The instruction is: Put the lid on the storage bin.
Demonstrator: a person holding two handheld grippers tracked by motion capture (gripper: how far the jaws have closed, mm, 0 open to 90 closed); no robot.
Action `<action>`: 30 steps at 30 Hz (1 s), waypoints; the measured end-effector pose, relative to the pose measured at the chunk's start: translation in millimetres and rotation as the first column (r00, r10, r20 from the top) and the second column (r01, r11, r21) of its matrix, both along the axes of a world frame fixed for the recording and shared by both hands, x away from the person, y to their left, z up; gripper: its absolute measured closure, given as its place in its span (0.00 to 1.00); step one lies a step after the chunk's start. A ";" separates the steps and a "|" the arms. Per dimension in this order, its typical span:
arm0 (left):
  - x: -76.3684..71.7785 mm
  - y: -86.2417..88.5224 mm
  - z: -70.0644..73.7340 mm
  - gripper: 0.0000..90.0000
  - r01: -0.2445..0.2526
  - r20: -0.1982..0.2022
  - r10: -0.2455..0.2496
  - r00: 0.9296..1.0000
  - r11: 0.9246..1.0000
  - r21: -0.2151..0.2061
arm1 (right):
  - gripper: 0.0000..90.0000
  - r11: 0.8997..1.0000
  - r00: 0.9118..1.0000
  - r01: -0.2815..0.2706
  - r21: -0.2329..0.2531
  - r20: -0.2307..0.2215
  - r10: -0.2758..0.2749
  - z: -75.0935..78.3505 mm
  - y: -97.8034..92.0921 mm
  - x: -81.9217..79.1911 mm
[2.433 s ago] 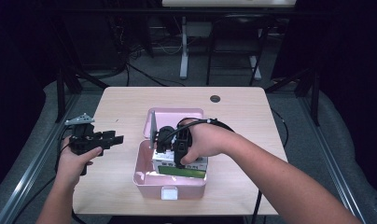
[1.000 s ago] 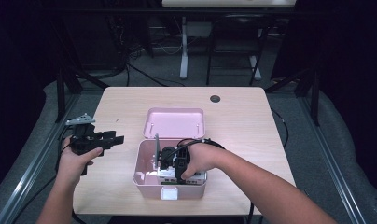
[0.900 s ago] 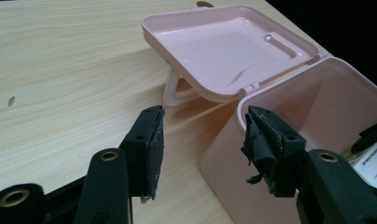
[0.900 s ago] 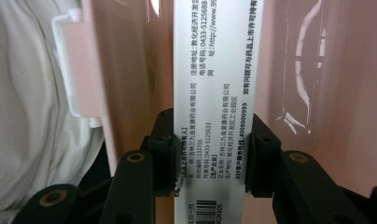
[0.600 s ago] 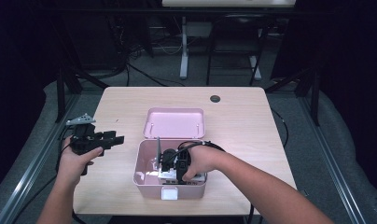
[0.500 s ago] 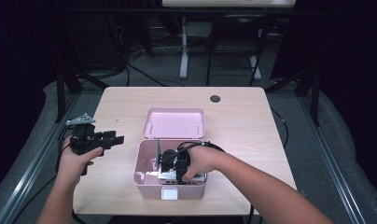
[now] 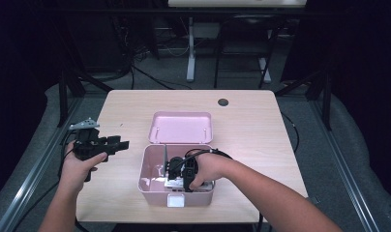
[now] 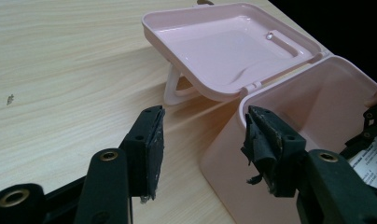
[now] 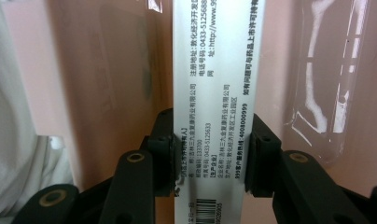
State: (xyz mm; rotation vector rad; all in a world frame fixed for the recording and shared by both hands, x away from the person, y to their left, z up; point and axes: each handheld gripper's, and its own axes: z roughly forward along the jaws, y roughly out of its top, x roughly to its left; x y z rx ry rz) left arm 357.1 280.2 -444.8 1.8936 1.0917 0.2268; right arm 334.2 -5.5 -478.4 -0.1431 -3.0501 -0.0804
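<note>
An open pink plastic box (image 7: 150, 181) stands near the table's front edge, with its lid (image 7: 181, 126) laid back flat behind it. My right gripper (image 7: 174, 170) reaches down inside the box. In the right gripper view it (image 9: 210, 144) is shut on the narrow side of a white printed carton (image 9: 214, 70), which stands against the pink wall. My left gripper (image 7: 120, 143) hovers over the table left of the box, open and holding nothing. The left gripper view has its jaws (image 8: 203, 140) spread in front of the box (image 8: 289, 107) and the lid (image 8: 233, 46).
A small dark disc (image 7: 223, 102) sits near the table's far edge. Inside the box, something white (image 9: 14, 116) lies beside the carton on one side and clear plastic wrap (image 9: 326, 70) on the other. Bare wooden tabletop (image 7: 261, 135) lies right of the box.
My right hand has come forward from over the box's back part and gone down into the box with the carton. The left gripper has stayed where it was, open.
</note>
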 end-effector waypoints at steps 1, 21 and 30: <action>-0.1 0.1 0.1 0.52 0.000 0.000 0.000 1.000 1.000 -0.001 | 0.68 1.000 1.000 -0.001 0.000 -0.001 0.001 0.0 0.1 0.2; -0.7 2.5 1.7 0.52 -0.004 0.004 0.004 1.000 1.000 -0.007 | 0.68 1.000 1.000 -0.008 0.015 -0.006 0.008 2.9 -1.6 -0.1; -0.4 2.5 1.2 0.52 -0.006 0.002 0.006 1.000 1.000 -0.007 | 0.68 0.999 0.999 -0.050 0.021 -0.014 0.051 3.2 -1.6 -1.5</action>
